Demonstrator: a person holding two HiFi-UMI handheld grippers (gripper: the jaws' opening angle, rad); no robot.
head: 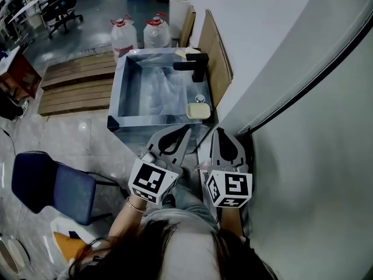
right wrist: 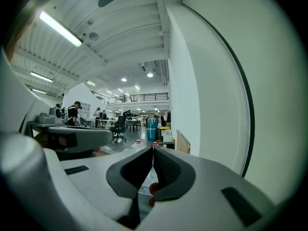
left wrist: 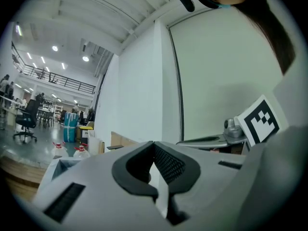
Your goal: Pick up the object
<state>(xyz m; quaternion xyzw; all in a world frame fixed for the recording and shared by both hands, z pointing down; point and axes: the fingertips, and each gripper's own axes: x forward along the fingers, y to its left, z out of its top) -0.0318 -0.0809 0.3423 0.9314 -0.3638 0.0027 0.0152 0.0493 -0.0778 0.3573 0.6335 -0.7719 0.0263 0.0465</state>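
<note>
The pale yellow block lies flat on the right-hand ledge of a steel sink, near the sink's near right corner. Its long axis runs roughly left to right in the head view, along the near edge. Just beyond it on the same ledge sits a small round metal piece, and further along stands a black faucet whose spout reaches left over the basin. A second pale item rests at the far right corner. Nothing lies on top of the block or covers it. The left tool and the right tool hover side by side, short of the sink's near edge and apart from the block, both pointing towards it. Each gripper view shows its tool's jaws closed tip to tip with nothing held between them. A brown board leans against the white wall just right of the sink. Two large water bottles with red caps stand on the floor behind the sink, and wooden pallets lie to its left. A blue chair stands near the person's left side on the glossy grey floor. The room is a large open hall with ceiling lights, office chairs and a mezzanine rail far off.
</note>
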